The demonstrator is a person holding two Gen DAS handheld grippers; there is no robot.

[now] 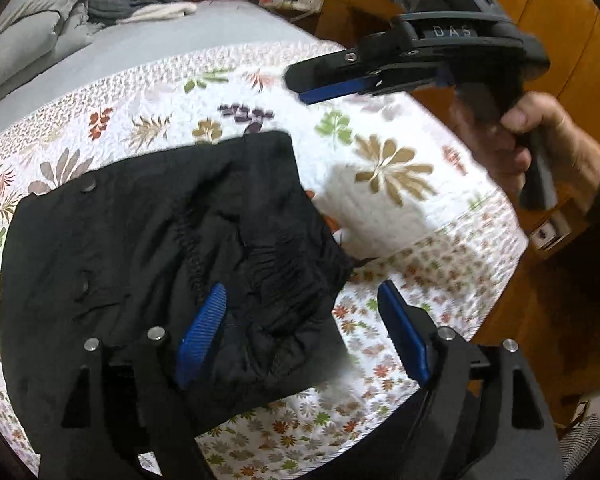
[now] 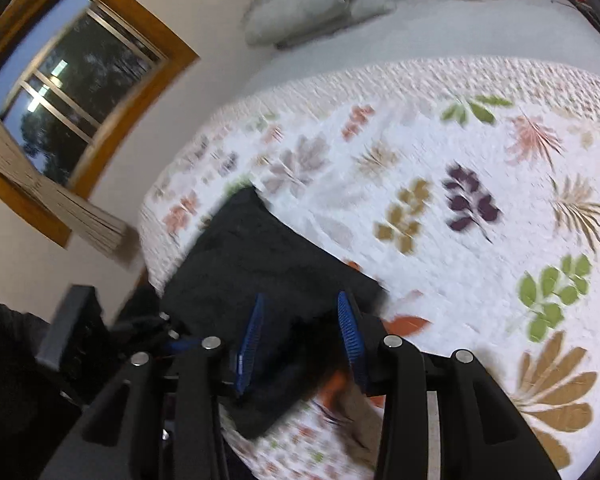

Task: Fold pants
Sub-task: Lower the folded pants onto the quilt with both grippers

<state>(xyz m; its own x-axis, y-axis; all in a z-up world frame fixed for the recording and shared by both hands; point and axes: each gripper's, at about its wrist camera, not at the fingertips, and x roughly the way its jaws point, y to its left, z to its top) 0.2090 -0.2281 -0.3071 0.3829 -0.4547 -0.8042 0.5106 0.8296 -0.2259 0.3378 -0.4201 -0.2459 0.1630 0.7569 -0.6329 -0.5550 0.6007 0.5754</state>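
Observation:
The black pants [image 1: 148,240] lie folded in a compact bundle on the floral quilt [image 1: 380,208], near the bed's front edge. My left gripper [image 1: 300,286] hovers over their right end, open wide; one blue pad [image 1: 204,328] is over the fabric and the other over the quilt. Nothing is pinched. My right gripper [image 1: 320,84] hangs in the air up and to the right of the pants, in a person's hand [image 1: 540,140]. In the right wrist view this gripper [image 2: 302,298] stands open above the pants [image 2: 268,248], its pads apart and holding nothing.
A grey pillow [image 1: 24,48] and a heap of clothes [image 1: 140,8] sit at the head of the bed. Wooden furniture [image 1: 560,264] stands off the bed's right side. The right wrist view shows a wood-framed window [image 2: 72,80] on the wall to the left.

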